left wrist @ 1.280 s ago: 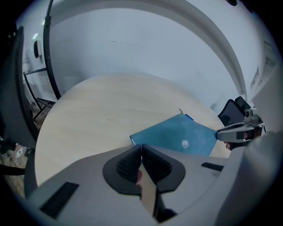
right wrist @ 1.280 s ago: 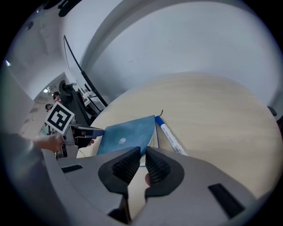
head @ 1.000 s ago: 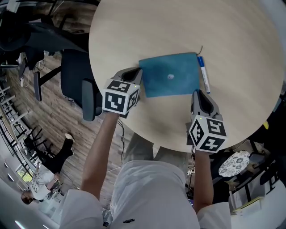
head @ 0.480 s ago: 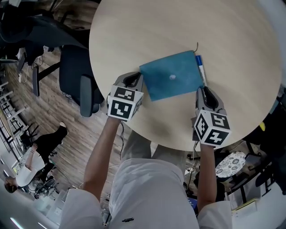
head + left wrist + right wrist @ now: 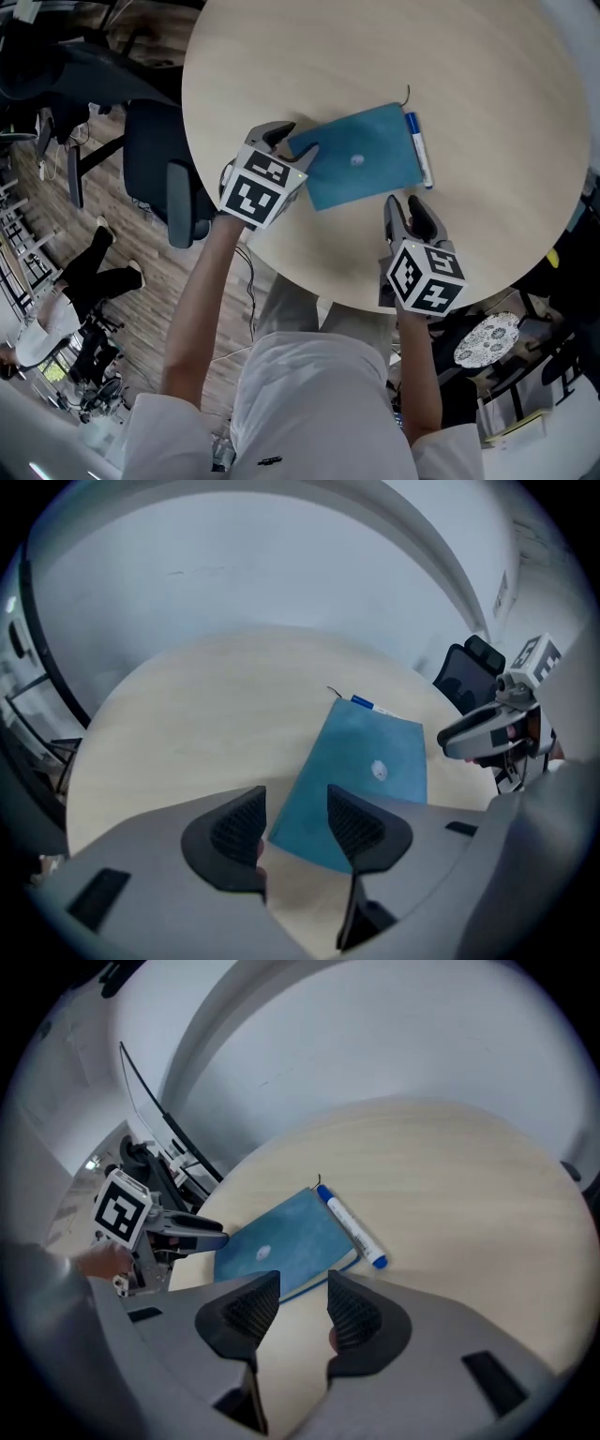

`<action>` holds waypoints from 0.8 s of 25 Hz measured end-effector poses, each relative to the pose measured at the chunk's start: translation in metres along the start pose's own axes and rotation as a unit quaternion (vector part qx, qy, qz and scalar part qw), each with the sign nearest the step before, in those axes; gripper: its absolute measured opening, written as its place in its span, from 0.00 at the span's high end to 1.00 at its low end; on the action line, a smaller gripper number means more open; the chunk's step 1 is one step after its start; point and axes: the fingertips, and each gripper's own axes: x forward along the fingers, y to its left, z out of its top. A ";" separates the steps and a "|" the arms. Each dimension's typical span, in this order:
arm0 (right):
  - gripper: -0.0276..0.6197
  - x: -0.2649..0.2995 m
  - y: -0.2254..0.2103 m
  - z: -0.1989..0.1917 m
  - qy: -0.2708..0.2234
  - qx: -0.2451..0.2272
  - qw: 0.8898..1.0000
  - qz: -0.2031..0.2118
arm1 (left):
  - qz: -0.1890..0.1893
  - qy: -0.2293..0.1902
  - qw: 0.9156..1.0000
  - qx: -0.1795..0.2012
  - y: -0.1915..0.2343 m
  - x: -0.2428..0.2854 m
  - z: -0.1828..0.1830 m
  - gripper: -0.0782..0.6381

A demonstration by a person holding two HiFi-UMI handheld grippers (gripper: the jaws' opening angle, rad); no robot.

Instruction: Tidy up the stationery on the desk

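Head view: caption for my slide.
Left gripper and right gripper, jaws just opened, gripping nothing, flank a blue notebook and marker on a round table.

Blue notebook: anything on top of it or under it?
The blue notebook shows only a small pale spot on its cover. It lies flat on the table, so anything beneath is hidden.

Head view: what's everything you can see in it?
table: one, light wood, round, centre.
notebook: one, blue, mid-table.
marker: one, white and blue, beside notebook's right edge.
chair: one, dark, left of table.
bystanders: two, floor at lower left.
left gripper: one, grey, jaws have just been opening, notebook's corner between them, ungripped.
right gripper: one, grey, jaws have just been opening, nothing between.
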 end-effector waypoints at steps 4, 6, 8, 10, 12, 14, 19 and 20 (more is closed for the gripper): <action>0.68 0.010 0.013 -0.017 0.020 0.015 0.999 0.022 | -0.018 0.010 1.000 -0.007 0.001 0.011 -0.003 0.61; 0.68 0.018 0.017 -0.022 0.024 0.041 0.998 0.036 | -0.023 0.009 1.000 -0.012 0.002 0.014 -0.006 0.61; 0.68 0.026 0.021 -0.024 0.024 0.086 0.994 0.059 | -0.032 0.007 0.999 -0.022 0.000 0.015 -0.007 0.62; 0.68 0.034 0.023 -0.025 0.027 0.125 0.989 0.074 | -0.040 0.009 0.999 -0.022 -0.002 0.015 -0.008 0.64; 0.68 0.041 0.022 -0.027 0.036 0.129 0.989 0.066 | -0.046 0.016 0.999 -0.015 -0.006 0.015 -0.011 0.64; 0.68 0.045 0.019 -0.029 0.048 0.108 0.992 0.042 | -0.049 0.023 0.999 -0.005 -0.009 0.013 -0.016 0.65; 0.81 0.041 0.011 -0.027 0.042 0.093 0.994 0.026 | -0.051 0.035 0.998 0.013 -0.017 0.005 -0.031 0.67; 0.82 0.041 0.010 -0.027 0.041 0.091 0.995 0.026 | -0.053 0.034 0.998 0.007 -0.019 0.004 -0.034 0.67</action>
